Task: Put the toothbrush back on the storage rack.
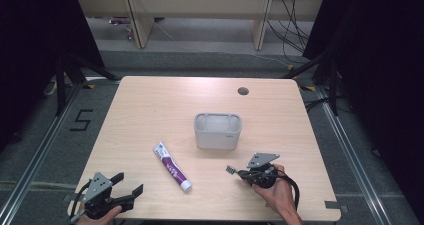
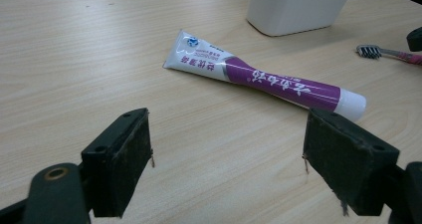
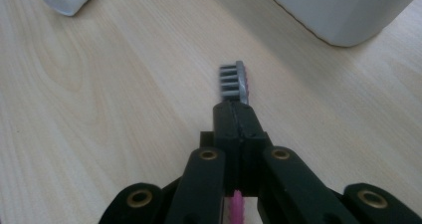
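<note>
Right gripper (image 3: 234,112), jaws clamped on the pink-handled grey-bristled toothbrush (image 3: 234,82), risks clipping the white plastic holder's (image 1: 217,131) rim; left gripper (image 2: 226,157) stands open and empty.

Worktop (image 1: 150,100): pale wood grain, rounded corners, with a round dark cable hole (image 1: 243,91) near the far edge, towards the far right corner. White container (image 1: 217,131): upright, open-topped, rounded walls, at the centre of the worktop. Toothpaste tube (image 1: 171,166): white and purple, lying flat and slanted, its white cap towards the near edge, its crimped end towards the container, a little apart from it. Floor (image 1: 45,150): grey, marked with a black numeral 5 (image 1: 81,120) left of the worktop. Beyond the far edge: light wooden furniture legs (image 1: 137,20) and loose black cables (image 1: 292,25).
</note>
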Tool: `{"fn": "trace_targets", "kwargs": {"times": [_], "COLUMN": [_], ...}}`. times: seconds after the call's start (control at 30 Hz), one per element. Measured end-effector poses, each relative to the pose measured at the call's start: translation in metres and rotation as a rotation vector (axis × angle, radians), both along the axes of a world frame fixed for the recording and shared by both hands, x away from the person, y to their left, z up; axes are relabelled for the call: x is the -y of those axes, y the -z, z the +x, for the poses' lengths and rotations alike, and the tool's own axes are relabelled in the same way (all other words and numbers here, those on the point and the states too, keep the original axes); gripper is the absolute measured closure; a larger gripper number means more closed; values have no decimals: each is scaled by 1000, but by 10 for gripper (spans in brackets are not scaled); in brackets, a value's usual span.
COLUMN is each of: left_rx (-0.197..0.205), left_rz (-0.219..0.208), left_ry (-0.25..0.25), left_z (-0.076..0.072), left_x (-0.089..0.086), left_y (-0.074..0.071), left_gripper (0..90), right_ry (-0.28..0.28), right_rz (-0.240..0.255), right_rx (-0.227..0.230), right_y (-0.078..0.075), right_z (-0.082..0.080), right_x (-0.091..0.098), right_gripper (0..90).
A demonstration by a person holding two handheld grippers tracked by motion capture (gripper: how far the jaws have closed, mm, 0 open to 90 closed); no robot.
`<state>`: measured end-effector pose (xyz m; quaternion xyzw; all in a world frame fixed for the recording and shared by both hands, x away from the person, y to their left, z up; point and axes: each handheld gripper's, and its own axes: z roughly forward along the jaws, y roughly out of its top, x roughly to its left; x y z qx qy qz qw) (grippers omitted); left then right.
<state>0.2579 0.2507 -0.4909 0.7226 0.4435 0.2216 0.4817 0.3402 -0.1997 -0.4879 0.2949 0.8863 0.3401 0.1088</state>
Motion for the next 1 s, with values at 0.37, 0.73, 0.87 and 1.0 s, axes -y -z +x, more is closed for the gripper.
{"fn": "trace_targets", "kwargs": {"times": [0.37,0.73,0.87,1.0], "left_rx": [-8,-10,-8,9], "left_rz": [4,-5,1,-3], "left_ry": [-10,-16,-10,9], "left_z": [-1,-1,-1,1], "left_x": [0,0,0,0], "left_y": [-1,0,0,1], "left_gripper": [183,184,183,183], "right_ry": [-15,-21,-21,-1], "right_rz": [-67,-92,-109,-109], "right_rx": [-1,-22,-30,-23], "right_y": [3,5,6,6], "right_z": [14,18,21,22], "right_x": [-17,-20,-18,-14], "right_gripper": [900,900,900,900]}}
